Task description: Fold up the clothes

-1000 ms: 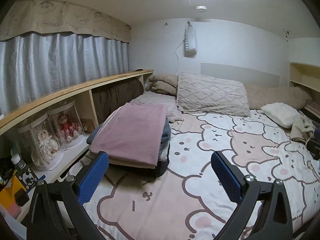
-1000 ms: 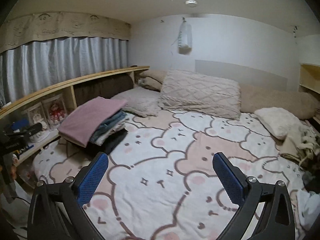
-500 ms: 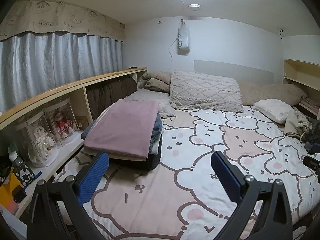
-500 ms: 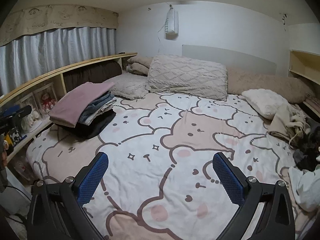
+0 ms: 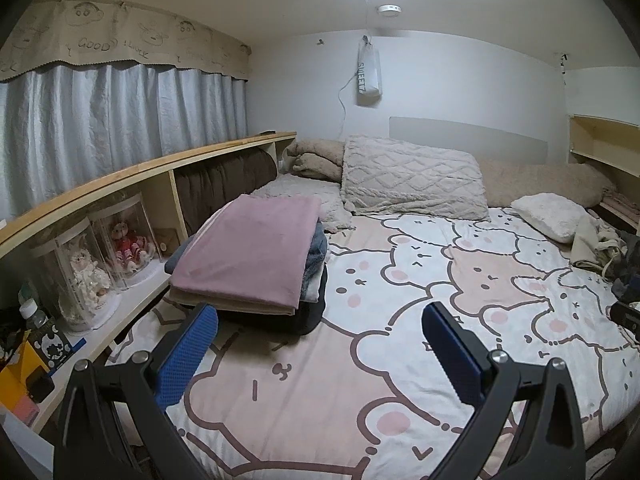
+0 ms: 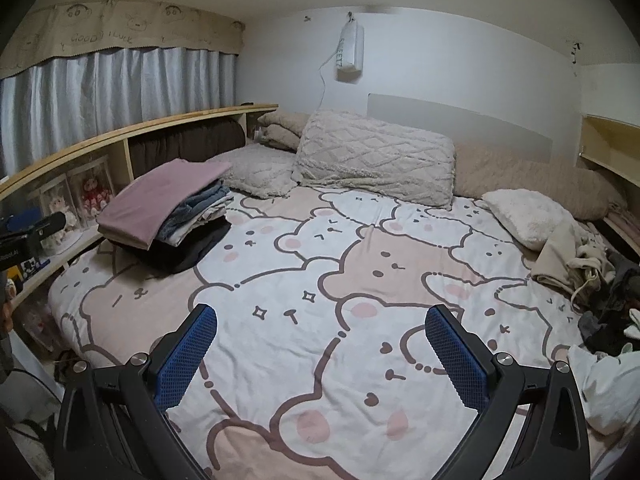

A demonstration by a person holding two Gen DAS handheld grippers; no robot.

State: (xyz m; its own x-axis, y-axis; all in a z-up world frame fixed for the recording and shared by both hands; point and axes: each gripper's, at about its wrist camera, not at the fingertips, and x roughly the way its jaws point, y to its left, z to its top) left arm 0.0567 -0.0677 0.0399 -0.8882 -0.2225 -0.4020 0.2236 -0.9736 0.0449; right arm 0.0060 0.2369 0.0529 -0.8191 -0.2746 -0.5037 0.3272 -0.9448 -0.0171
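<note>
Careful now: the unfolded heap point(image 6: 592, 276) at the bed's right edge is a tangle, with a drawstring and dark bits mixed in, so one pinch could drag up two garments or pull the lot off the edge. The folded stack point(image 5: 256, 256) sits by the left edge, leaning a little; brush it and it may topple. Your left gripper point(image 5: 320, 354) has its fingers spread wide, holding nothing, touching nothing, above the bedspread point(image 5: 360, 392). Your right gripper point(image 6: 320, 354) is the same: wide apart and empty over the bed's middle.
</note>
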